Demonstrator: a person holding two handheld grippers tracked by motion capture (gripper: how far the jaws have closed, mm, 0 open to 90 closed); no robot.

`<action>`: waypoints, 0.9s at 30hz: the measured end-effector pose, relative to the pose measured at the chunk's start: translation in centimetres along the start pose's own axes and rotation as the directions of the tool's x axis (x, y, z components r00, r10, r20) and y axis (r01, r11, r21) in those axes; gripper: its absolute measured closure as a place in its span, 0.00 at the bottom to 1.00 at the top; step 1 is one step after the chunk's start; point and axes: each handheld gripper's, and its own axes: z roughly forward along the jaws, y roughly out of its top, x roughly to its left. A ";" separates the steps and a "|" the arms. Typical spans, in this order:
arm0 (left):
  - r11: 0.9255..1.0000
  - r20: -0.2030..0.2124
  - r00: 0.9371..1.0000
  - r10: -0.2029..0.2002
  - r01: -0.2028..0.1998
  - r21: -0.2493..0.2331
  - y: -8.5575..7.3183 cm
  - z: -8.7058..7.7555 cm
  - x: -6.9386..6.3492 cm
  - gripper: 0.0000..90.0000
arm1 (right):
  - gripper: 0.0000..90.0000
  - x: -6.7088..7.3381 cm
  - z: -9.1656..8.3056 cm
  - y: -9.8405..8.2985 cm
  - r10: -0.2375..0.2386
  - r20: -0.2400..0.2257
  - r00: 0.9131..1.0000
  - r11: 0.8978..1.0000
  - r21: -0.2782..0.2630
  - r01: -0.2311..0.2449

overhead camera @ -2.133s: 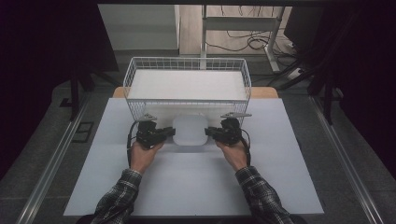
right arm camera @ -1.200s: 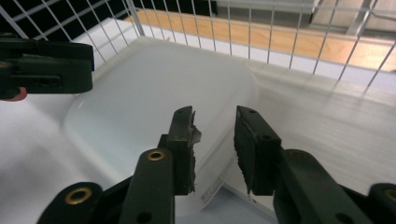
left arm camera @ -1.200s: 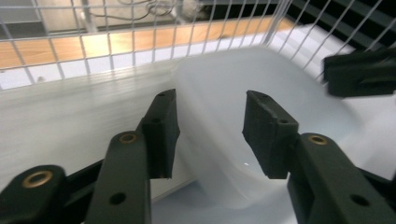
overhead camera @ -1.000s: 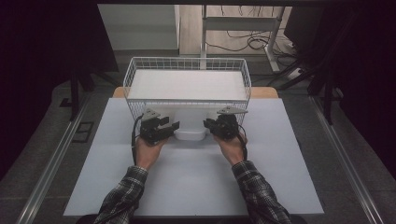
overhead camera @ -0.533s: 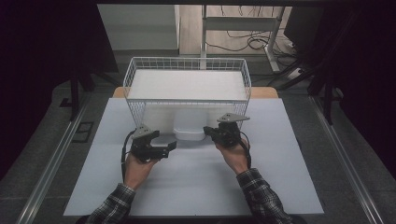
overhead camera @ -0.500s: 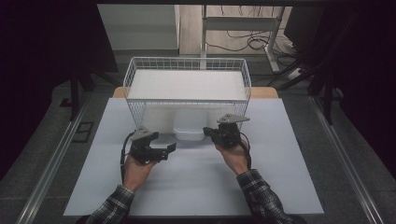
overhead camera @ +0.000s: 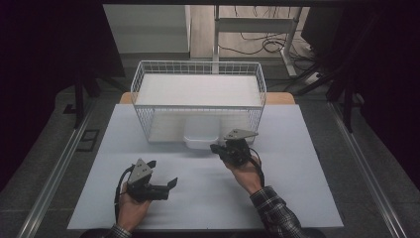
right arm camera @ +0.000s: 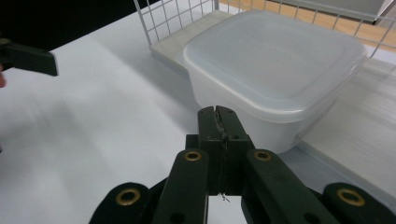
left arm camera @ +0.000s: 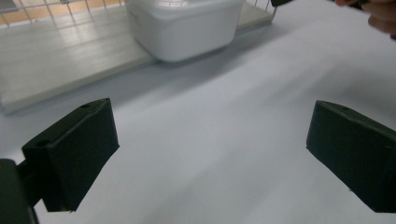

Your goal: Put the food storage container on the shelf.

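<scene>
A white plastic container [overhead camera: 200, 140] with a translucent lid stands at the open front of a white wire basket [overhead camera: 198, 65], partly on the pale board inside it. My right gripper [overhead camera: 214, 147] is shut on nothing, its tip [right arm camera: 218, 112] just short of the container's [right arm camera: 275, 60] near wall. My left gripper [overhead camera: 162, 173] is low over the table at the near left, well back from the container [left arm camera: 182, 23]. Its jaws have just been opening and now stand wide [left arm camera: 210, 158], with only bare table between them.
The white tabletop [overhead camera: 297, 188] runs around both hands, with metal rails along its left and right sides. The basket's pale board [left arm camera: 70, 51] lies as a low step in front of the left gripper. Dark floor, cables and stands are behind the basket.
The left gripper has let go of the container's side, opened wide and drawn back to the near left of the table. The right gripper has stayed by the container, shifting slightly.
</scene>
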 end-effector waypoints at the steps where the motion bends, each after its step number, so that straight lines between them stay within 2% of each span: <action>1: 1.000 -0.004 1.000 0.007 -0.007 0.004 -0.2 -0.2 -0.1 0.01 | 0.99 0.1 0.2 -0.1 -0.001 -0.004 1.000 1.000 0.006 0.001; 5: 1.000 -0.013 1.000 0.026 -0.026 0.000 -0.7 -0.9 -0.2 0.01 | 0.99 0.3 1.1 -0.6 -0.003 -0.026 1.000 0.999 0.037 0.004; 13: 1.000 -0.035 0.999 0.025 -0.025 0.004 -1.3 -1.6 -0.1 0.01 | 0.99 0.8 2.7 -0.8 -0.024 -0.053 0.998 0.997 0.074 0.028; 14: 1.000 -0.038 0.999 0.018 -0.018 -0.001 -1.3 -1.7 0.0 0.01 | 0.99 0.9 3.5 -0.7 -0.033 -0.047 0.998 0.996 0.085 0.037; 17: 1.000 -0.041 0.999 0.014 -0.014 -0.003 -1.4 -1.9 0.1 0.01 | 0.99 0.8 4.2 -0.6 -0.036 -0.035 0.999 0.995 0.092 0.040; 19: 1.000 -0.042 0.999 0.011 -0.011 -0.006 -1.4 -1.9 0.1 0.01 | 0.99 0.6 4.6 -0.5 -0.022 -0.025 0.999 0.995 0.092 0.025; 27: 1.000 -0.037 0.999 0.002 -0.002 -0.011 -1.5 -1.9 0.4 0.02 | 0.99 -0.6 5.4 -0.2 -0.010 0.017 1.000 0.996 0.085 0.009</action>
